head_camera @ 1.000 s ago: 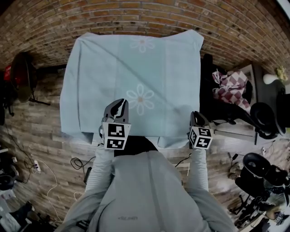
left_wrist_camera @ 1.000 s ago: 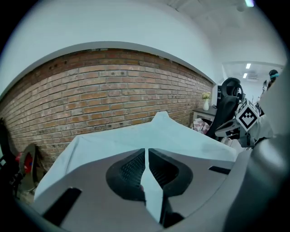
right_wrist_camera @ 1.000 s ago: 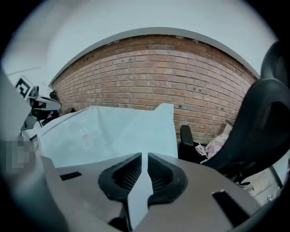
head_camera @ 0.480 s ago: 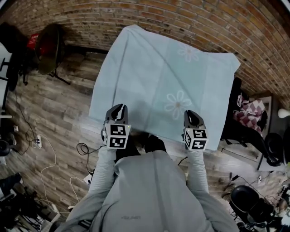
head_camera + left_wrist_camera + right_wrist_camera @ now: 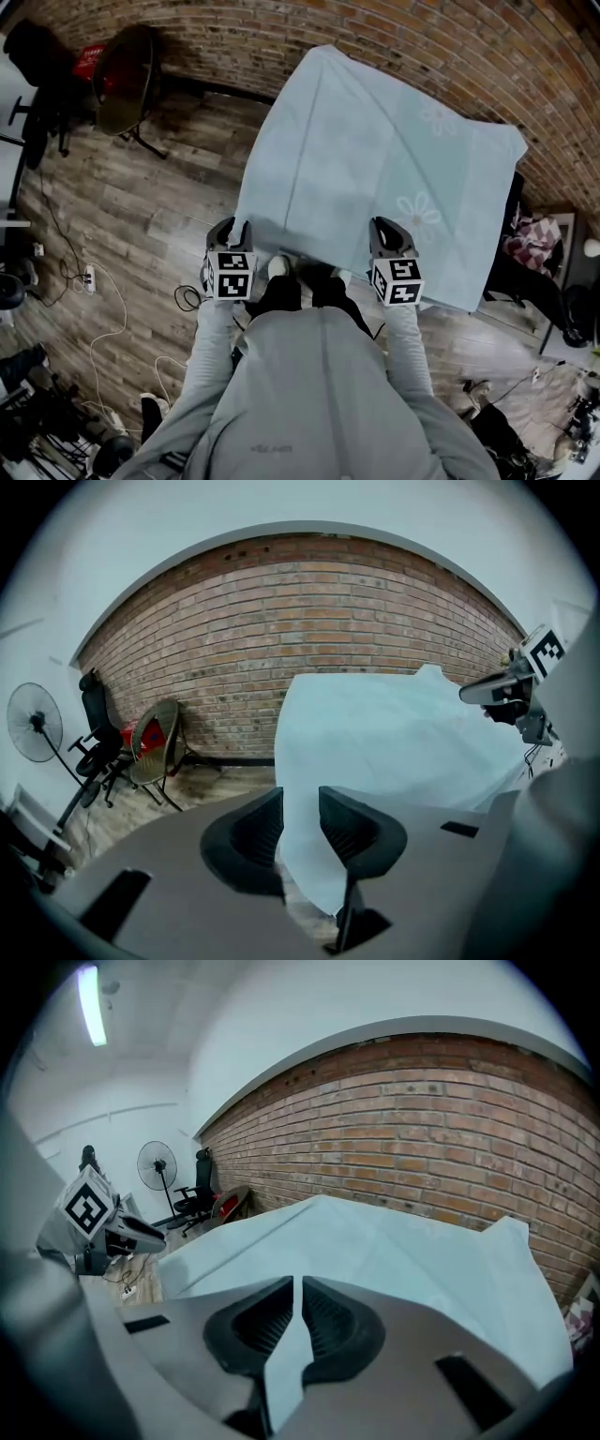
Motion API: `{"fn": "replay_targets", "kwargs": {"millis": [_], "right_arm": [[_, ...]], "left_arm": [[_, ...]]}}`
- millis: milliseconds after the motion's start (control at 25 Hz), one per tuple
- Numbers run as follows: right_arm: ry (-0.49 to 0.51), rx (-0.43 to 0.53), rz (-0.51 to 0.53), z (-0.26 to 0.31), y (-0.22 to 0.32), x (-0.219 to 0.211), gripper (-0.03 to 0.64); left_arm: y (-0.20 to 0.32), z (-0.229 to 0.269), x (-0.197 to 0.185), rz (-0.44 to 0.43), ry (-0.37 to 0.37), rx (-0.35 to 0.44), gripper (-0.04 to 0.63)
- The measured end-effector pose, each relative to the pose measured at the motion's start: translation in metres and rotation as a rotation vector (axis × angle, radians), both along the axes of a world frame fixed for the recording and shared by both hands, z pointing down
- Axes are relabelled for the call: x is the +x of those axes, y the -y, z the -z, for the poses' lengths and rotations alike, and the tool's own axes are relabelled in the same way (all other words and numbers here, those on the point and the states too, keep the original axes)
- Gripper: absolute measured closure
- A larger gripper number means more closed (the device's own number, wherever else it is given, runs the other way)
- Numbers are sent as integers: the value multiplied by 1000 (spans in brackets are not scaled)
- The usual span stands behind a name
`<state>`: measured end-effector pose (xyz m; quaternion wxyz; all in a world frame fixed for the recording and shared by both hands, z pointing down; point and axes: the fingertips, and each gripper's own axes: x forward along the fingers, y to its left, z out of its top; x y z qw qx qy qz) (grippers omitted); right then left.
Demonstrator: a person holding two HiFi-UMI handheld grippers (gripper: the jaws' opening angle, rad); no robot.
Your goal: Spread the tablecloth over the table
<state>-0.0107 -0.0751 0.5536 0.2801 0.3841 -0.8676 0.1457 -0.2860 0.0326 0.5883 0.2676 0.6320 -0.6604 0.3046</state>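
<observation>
Hanging over the wood floor [image 5: 122, 216] by the brick wall [image 5: 422, 37], the tablecloth [image 5: 375, 159] is pinched tight by the right gripper [image 5: 382, 225]; the left gripper [image 5: 234, 225] has just been opening its jaws around the cloth.

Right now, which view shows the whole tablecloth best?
The head view: the tablecloth shows nearly whole there. The left gripper view has just a corner inside the left claw, whose parted jaws have just been opening; the right gripper view, an edge pinched in the right claw.
</observation>
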Motion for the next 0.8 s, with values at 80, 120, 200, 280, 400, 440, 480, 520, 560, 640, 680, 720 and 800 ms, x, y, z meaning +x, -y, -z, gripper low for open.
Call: {"fn": "replay_targets", "kwargs": {"millis": [80,120,200,280,400,440,480,520,560,640,680,720,800], "right_arm": [[5,0,13,1,-7,-19,589],[7,-1,20,1,-10,-28,589],[10,-6,37,-2,-17,-45,589],[7,-10,53,-6,-25,-59,589],[13,-19,78,-10,-34,-77,589],[17,-23,85,-11,-37,-82,589],[21,-27,90,-12,-40,-87,589],[22,-30,92,-12,-42,-90,589],[22,-33,92,-13,-44,-92,589],[22,-39,92,-14,-48,-95,589],[21,-40,93,-14,-49,-96,589],[20,-39,94,-15,-50,-97,589],[18,-34,92,-14,-51,-97,589]], "left_arm": [[-5,-11,-5,-17,-27,-32,456],[-6,-16,-7,-28,-38,-47,445],[-9,-24,-8,-49,-49,-62,442],[-12,-31,-9,-59,-62,-74,442],[-15,-40,-10,-65,-89,-97,442],[-14,-43,-10,-71,-92,-102,442],[-13,-46,-11,-80,-93,-107,443],[-12,-48,-10,-89,-96,-112,445],[-10,-49,-9,-98,-104,-118,448],[-9,-51,-8,-109,-122,-125,472],[-9,-50,-8,-111,-125,-125,489],[-9,-50,-8,-115,-124,-124,519],[-10,-47,-7,-130,-116,-114,552]]}}
